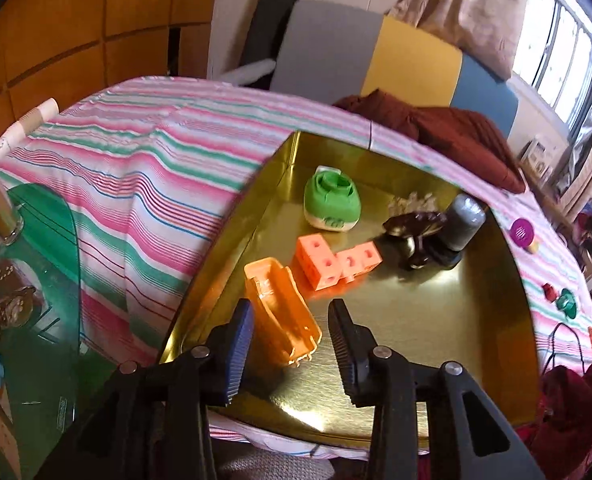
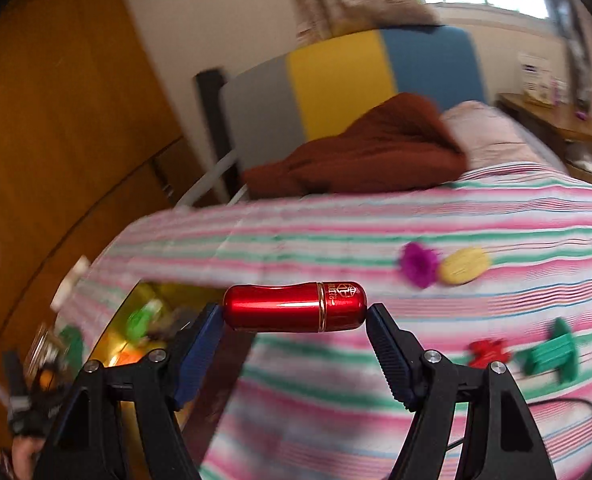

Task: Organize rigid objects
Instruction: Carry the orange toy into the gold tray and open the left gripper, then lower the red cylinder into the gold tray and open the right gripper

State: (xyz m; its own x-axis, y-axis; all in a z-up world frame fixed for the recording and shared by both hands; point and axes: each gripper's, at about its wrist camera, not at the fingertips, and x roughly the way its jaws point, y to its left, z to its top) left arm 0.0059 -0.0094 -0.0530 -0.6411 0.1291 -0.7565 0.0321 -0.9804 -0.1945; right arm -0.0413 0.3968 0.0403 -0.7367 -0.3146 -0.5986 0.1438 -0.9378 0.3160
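Note:
In the left wrist view a gold tray point(image 1: 436, 320) lies on the striped bed. In it are an orange plastic shell point(image 1: 279, 312), pink holed cubes point(image 1: 336, 264), a green and white round toy point(image 1: 332, 204), a dark figurine point(image 1: 416, 236) and a grey cylinder point(image 1: 464, 220). My left gripper point(image 1: 291, 320) is open, its fingers on either side of the orange shell. In the right wrist view my right gripper point(image 2: 293, 312) is shut on a red metal capsule point(image 2: 293, 306), held crosswise above the bed, right of the tray point(image 2: 143, 320).
On the striped cover lie a purple disc point(image 2: 418, 264), a yellow oval point(image 2: 464, 266), a red piece point(image 2: 490, 352) and a green piece point(image 2: 552, 354). A brown blanket point(image 2: 368, 152) lies at the headboard. A green glass table point(image 1: 43, 248) with jars stands left of the bed.

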